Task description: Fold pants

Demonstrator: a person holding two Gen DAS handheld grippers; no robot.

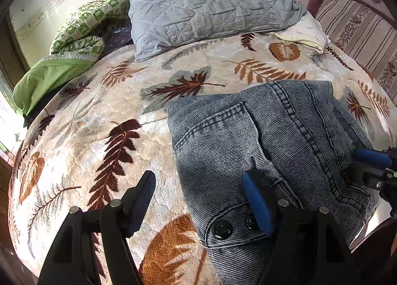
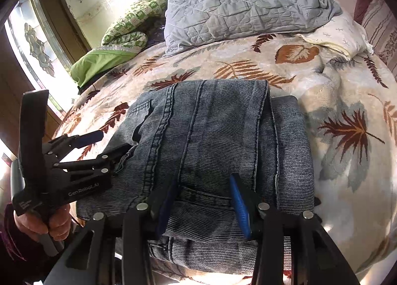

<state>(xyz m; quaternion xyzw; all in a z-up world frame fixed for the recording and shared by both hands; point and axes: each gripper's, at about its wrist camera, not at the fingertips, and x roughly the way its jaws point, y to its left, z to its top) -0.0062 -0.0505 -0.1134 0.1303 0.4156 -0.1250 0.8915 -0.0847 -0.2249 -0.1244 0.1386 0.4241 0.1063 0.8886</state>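
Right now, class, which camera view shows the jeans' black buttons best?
The left wrist view: two black buttons sit plainly on the jeans near the bottom edge. The right wrist view shows the folded jeans, but no buttons.

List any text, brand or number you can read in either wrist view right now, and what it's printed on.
"GenRobot.AI": white lettering on the black body of the left gripper, seen in the right wrist view.
A smaller white print lower on that same body is too small and blurred to read.
The jeans, their dark buttons and the leaf-patterned blanket show no readable text.
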